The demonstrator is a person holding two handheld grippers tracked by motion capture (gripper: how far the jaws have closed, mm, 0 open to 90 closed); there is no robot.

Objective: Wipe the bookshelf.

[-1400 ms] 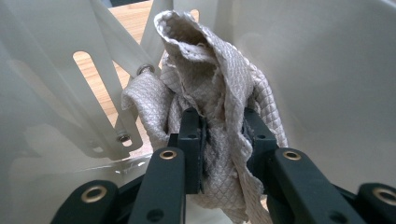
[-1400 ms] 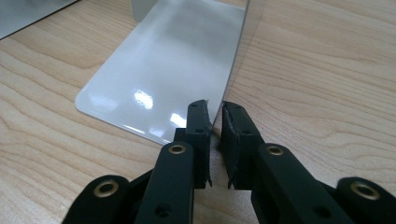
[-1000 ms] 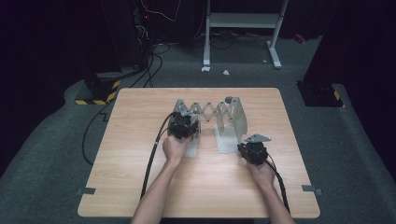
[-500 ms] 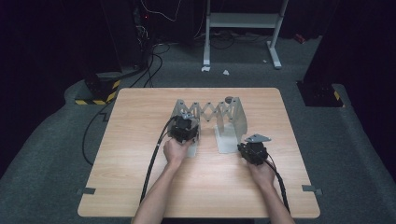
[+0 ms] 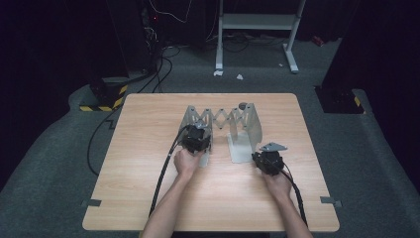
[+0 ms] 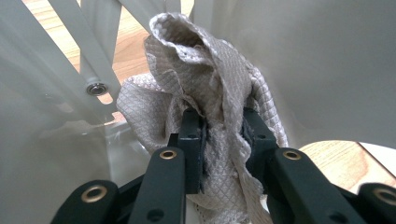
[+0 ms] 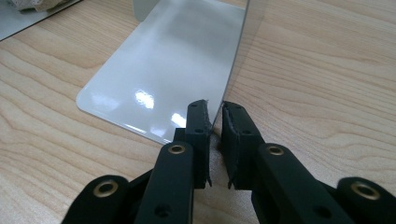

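Between the rack's (image 5: 223, 121) two end plates, my left gripper (image 6: 223, 135) is clamped on a soft, limp cloth (image 6: 205, 84). Right gripper (image 7: 214, 123) pinches the thin, slick, stiff plate edge (image 7: 229, 79); grip low.

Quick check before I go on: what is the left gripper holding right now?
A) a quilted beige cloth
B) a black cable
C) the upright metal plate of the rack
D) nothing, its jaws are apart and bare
A: in the left gripper view the left gripper's jaws pinch a bunched, diamond-patterned cloth, with the expanding metal rack right behind it.
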